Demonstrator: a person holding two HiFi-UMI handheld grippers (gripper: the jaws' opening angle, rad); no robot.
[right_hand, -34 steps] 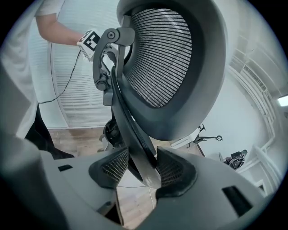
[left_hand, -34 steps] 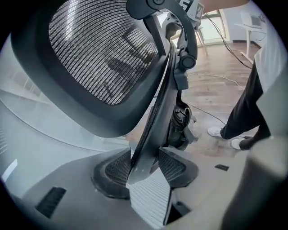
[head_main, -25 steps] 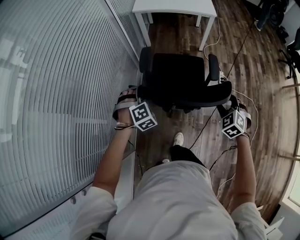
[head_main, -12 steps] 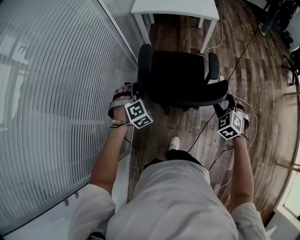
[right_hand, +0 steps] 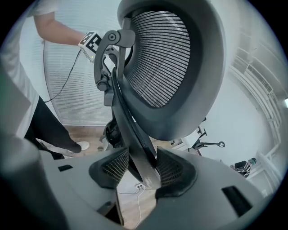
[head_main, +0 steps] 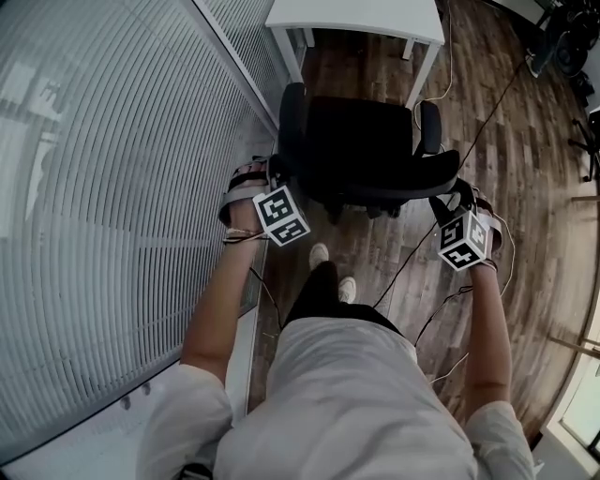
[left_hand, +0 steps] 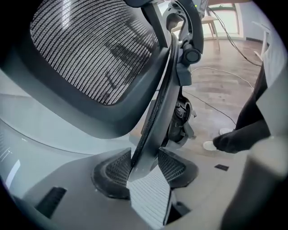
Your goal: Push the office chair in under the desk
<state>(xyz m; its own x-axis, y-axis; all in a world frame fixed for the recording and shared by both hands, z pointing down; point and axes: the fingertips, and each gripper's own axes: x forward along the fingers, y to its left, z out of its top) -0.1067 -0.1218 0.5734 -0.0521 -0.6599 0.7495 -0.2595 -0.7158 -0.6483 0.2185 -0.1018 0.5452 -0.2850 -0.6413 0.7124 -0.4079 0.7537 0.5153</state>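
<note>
A dark wood-plank floor (head_main: 525,187) carried everything. A black office chair (head_main: 361,150) stood on it close beside the slatted wall, its seat facing a white bench (head_main: 356,14) whose legs rested on the planks just beyond the chair. A thin black cable (head_main: 403,270) ran loose across the boards behind the chair. The person's white shoes (head_main: 320,253) stood on the floor just behind the chair.

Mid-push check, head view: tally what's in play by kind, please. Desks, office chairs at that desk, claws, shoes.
white desk: 1
office chair: 1
claws: 2, left claw and right claw, each clamped on an edge of the chair's backrest
shoes: 2
Total: 6
</note>
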